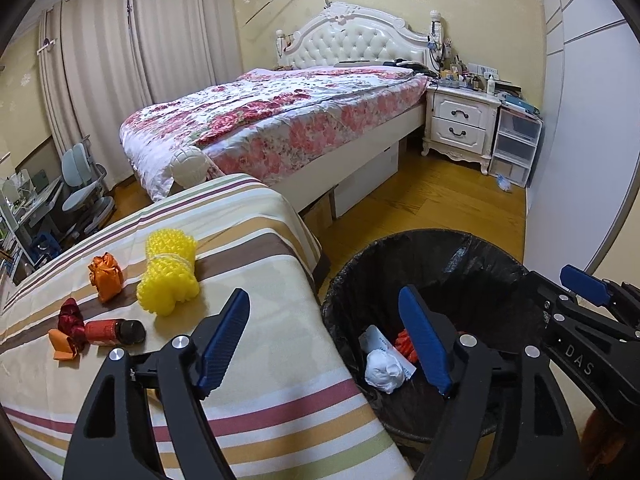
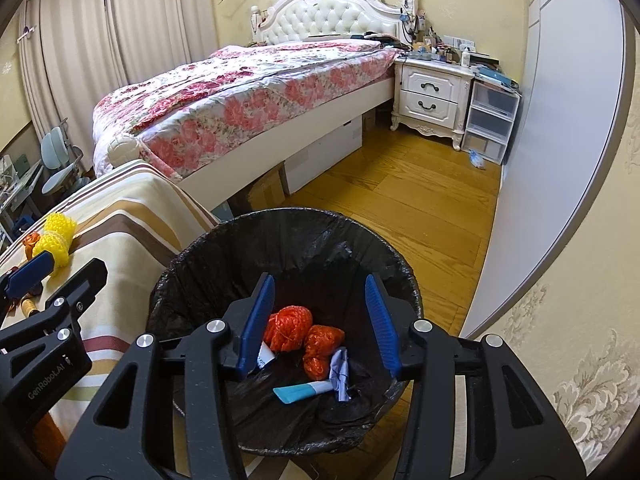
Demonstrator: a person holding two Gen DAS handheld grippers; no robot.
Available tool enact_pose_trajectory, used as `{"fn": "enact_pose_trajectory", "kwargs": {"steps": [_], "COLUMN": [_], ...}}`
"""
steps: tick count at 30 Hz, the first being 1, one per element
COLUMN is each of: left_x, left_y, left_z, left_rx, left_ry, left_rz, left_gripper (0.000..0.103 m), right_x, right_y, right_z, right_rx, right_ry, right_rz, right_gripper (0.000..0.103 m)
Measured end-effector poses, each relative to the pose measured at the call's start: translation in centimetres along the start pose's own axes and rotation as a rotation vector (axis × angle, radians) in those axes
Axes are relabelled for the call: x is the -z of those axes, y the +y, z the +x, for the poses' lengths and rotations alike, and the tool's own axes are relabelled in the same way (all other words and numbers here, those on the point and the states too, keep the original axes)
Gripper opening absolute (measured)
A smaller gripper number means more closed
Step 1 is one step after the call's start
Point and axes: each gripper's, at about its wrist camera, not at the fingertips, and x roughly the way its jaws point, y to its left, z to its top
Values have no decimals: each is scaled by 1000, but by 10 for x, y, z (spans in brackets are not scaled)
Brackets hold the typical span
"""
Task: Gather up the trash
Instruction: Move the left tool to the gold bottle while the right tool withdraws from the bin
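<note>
Your right gripper (image 2: 320, 320) hangs over the bin (image 2: 192, 256) with jaws apart and nothing between them; orange netting (image 2: 288, 328) lies below. Your left gripper (image 1: 324, 340) is released too, straddling the bin's edge, with a yellow foam net (image 1: 170, 276) ahead-left on the striped cloth (image 1: 260, 380).

One black-lined trash bin (image 2: 208, 256) holds two orange net bundles (image 2: 288, 326), one white crumpled wad (image 1: 384, 372) and one blue-and-white tube (image 2: 300, 392). The striped cloth (image 1: 260, 360) bears one yellow foam net (image 1: 170, 276), one orange wrapper (image 1: 105, 276) and one small dark-capped bottle (image 1: 116, 332).
</note>
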Motion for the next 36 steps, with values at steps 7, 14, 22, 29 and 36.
{"fn": "enact_pose_trajectory", "kwargs": {"steps": [7,14,22,29,36], "left_x": [18,48,77,92,105], "left_y": [37,88,153,203,238], "left_z": [-19,-36,-54,-62,-66], "left_rx": [-50,-134,-263,-335,-360], "left_ry": [13,52,83,108,127], "left_rz": [-35,-89,-150,-232,-284], "left_gripper": [75,75,75,75,75], "right_x": [8,23,30,26,20], "right_y": [30,79,147,192,219], "right_z": [-10,-16,-17,-8,3], "right_rx": [-59,-137,-227,-265,-268], "right_ry": [6,28,51,76,95], "right_rz": [-39,-117,-233,-289,-318], "right_gripper": [51,51,51,51,51]}}
